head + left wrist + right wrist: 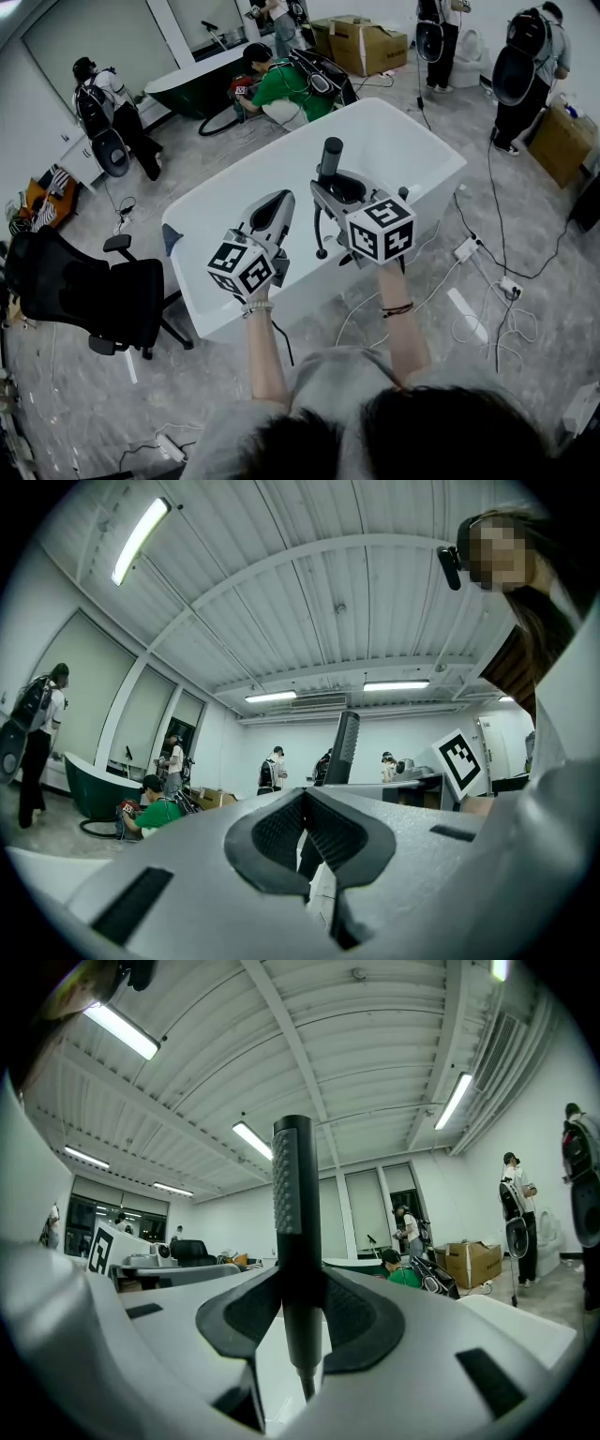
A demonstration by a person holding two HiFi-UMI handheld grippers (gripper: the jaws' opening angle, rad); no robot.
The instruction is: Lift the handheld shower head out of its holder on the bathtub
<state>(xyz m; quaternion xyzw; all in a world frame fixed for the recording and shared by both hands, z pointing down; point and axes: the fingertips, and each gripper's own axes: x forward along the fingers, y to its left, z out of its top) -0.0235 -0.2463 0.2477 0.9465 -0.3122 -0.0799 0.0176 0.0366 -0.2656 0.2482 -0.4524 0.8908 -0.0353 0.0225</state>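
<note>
Right gripper (pixel 330 184): you are clamping the shower head (pixel 331 156), a dark stick-shaped wand, and holding it upright. In the right gripper view the pads (pixel 352 1312) are pressing on the shaft from both sides. The textured upper end is rising well above the jaws and the narrow tail is poking out below them.

Where it is: the shower head is hanging over the white bathtub (pixel 427 141), towards the wall nearest you. Its lower end is reaching down close to that rim. Whether it is touching anything there cannot be made out from the head view.

Left gripper (pixel 278 206): you are holding it just beside the right one, on its left, over the same near side of the bathtub. Its jaws are drawn together, the pad tips are meeting, and nothing is sitting between them. In the left gripper view the shower head is showing past the jaws, up and to the right, apart from them.

Surroundings: a black office chair (pixel 84 291) is standing left of the bathtub. A dark green tub (pixel 192 94) is sitting at the far wall, with a person in a green shirt (pixel 281 86) crouching beside it. Cardboard boxes (pixel 367 42) are stacked further back. A white power strip (pixel 466 248) and loose cables are lying on the floor to the right.
</note>
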